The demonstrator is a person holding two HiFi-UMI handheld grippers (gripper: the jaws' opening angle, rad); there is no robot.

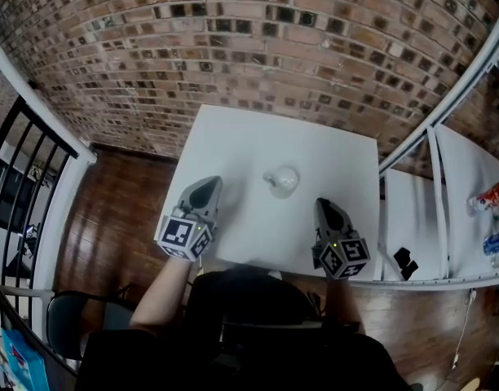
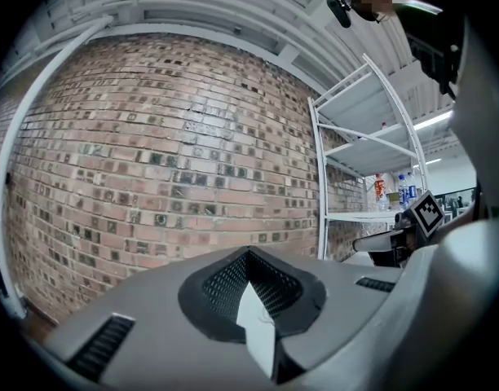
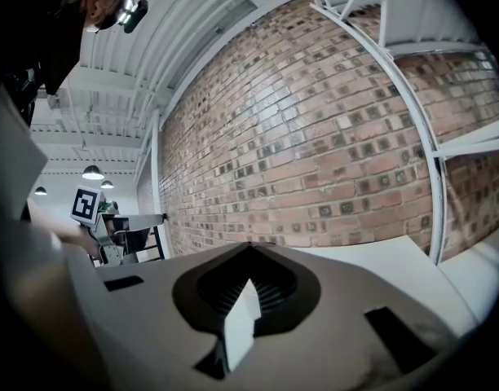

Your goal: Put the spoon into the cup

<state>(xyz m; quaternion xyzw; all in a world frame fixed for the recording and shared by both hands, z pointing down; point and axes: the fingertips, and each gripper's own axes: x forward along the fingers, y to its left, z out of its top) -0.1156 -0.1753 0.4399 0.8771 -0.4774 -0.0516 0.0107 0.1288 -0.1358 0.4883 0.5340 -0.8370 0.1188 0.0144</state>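
A small pale, see-through cup [image 1: 283, 180] stands near the middle of the white table [image 1: 249, 137]. A pale bit juts from its left rim; whether that is the spoon I cannot tell. My left gripper [image 1: 207, 187] lies at the table's near left, its jaws together and empty. My right gripper [image 1: 324, 207] lies at the near right, pointed tip closed, also empty. The cup sits between and a little beyond both tips. In the left gripper view the left gripper [image 2: 249, 253] faces the brick wall with its jaws meeting; in the right gripper view the right gripper [image 3: 251, 248] looks the same.
A brick wall [image 1: 258, 39] rises just behind the table. White shelving [image 1: 465, 177] stands at the right with bottles [image 1: 490, 198] and a small black object [image 1: 405, 261]. A black railing [image 1: 25, 161] runs along the left over wooden floor, with a chair [image 1: 70, 316] near it.
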